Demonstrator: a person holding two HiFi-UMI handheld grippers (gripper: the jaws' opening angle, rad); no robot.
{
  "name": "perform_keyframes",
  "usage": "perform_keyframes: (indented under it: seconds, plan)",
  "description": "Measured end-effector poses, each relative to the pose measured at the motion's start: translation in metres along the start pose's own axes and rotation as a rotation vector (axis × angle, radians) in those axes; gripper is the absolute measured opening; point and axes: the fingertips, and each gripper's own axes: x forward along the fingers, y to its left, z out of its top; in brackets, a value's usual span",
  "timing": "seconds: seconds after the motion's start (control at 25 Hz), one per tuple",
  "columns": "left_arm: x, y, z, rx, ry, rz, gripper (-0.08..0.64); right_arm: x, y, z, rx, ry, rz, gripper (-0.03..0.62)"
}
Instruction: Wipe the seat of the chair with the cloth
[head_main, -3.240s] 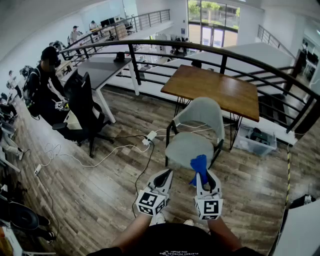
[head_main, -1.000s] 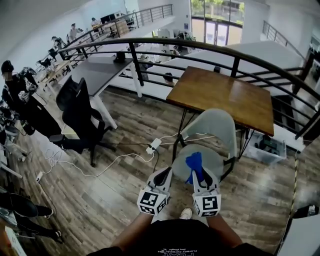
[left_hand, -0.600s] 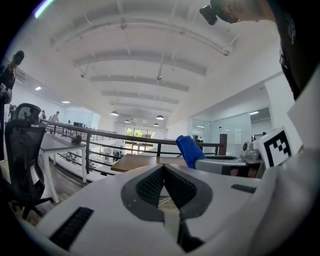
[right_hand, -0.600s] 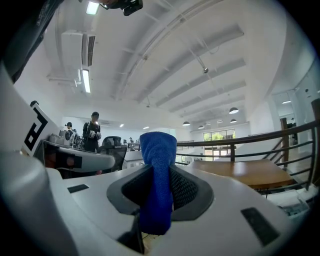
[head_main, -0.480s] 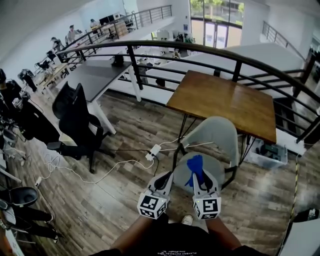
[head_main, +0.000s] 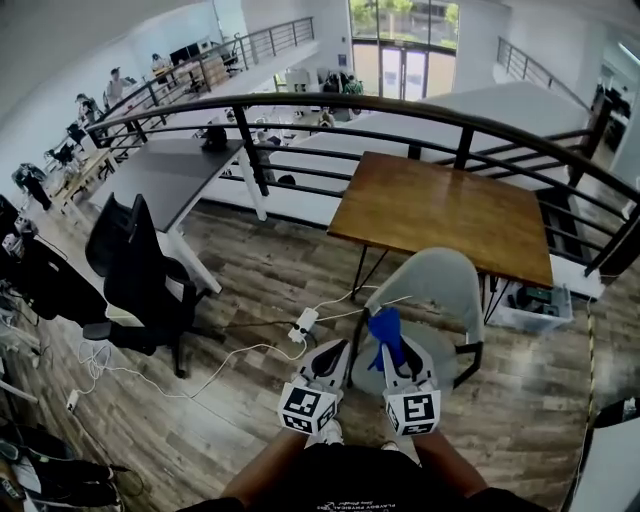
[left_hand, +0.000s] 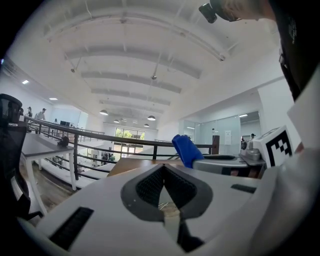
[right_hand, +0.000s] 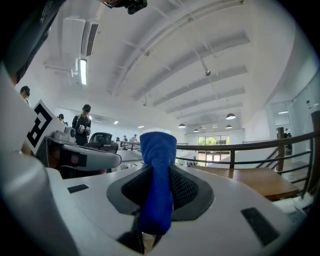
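Blue cloth: bunched into a narrow upright strip and pinched in the right hand-held gripper. Its free end sticks up past the jaw tips, above the front part of the chair seat. Whether any of it touches the seat cannot be told.
Right hand-held gripper: jaws closed on the cloth, with the fabric filling the gap between the dark ribbed pads in the right gripper view. It points forward over the near edge of the seat.
Left hand-held gripper: jaws brought together with nothing between them. Only a thin slit shows between the pads in the left gripper view. It is held just beside the right one, at the seat's front left edge.
Chair: pale grey shell with a curved backrest and dark arm frame, directly in front of the person, its back toward the wooden bench.
Seat: bare where it shows, its near part covered by the two grippers.
Wooden bench: brown top on thin dark legs, just behind the chair and alongside the black railing.
Floor: wood-look planks, with a white power strip and white cables lying left of the chair.
Left side: black office chair beside a grey bench.
Right side: clear bin on the floor by the wooden bench's right end.
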Motion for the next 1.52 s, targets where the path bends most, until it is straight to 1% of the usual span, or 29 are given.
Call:
perform_keyframes:
  seconds: [0.16, 0.32, 0.48, 0.64, 0.76, 0.96, 1.08, 1.16, 1.32, 1.44, 1.52]
  plan:
    - [0.006, 0.023, 0.0, -0.004, 0.002, -0.046, 0.003, 0.02, 0.006, 0.003, -0.007, 0.004, -0.047, 0.103]
    - [0.009, 0.04, 0.001, -0.015, 0.005, -0.079, 0.005, 0.028, 0.011, 0.002, 0.013, 0.019, -0.096, 0.103]
    - [0.014, 0.05, -0.003, -0.04, 0.011, -0.1, 0.003, 0.033, 0.022, 0.001, 0.022, 0.021, -0.093, 0.103]
    - [0.03, 0.048, -0.011, -0.063, 0.03, -0.129, 0.005, 0.037, 0.011, -0.004, 0.025, 0.035, -0.113, 0.103]
    - [0.041, 0.052, -0.017, -0.065, 0.048, -0.129, 0.003, 0.045, 0.003, -0.01, 0.04, 0.042, -0.117, 0.103]
    - [0.073, 0.048, -0.014, -0.052, 0.054, -0.127, 0.003, 0.056, -0.031, -0.012, 0.04, 0.038, -0.127, 0.103]
    - [0.095, 0.049, -0.006, -0.026, 0.05, -0.124, 0.003, 0.068, -0.062, -0.012, 0.036, 0.026, -0.141, 0.103]
    - [0.112, 0.047, -0.003, -0.024, 0.049, -0.118, 0.003, 0.072, -0.088, -0.012, 0.038, 0.029, -0.156, 0.103]
    - [0.145, 0.038, -0.01, -0.034, 0.073, -0.109, 0.005, 0.078, -0.126, -0.018, 0.052, 0.04, -0.16, 0.103]
    - [0.166, 0.027, -0.017, -0.04, 0.086, -0.119, 0.005, 0.084, -0.144, -0.03, 0.075, 0.052, -0.155, 0.103]
    - [0.18, 0.022, -0.027, -0.041, 0.11, -0.12, 0.005, 0.088, -0.156, -0.037, 0.097, 0.059, -0.152, 0.103]
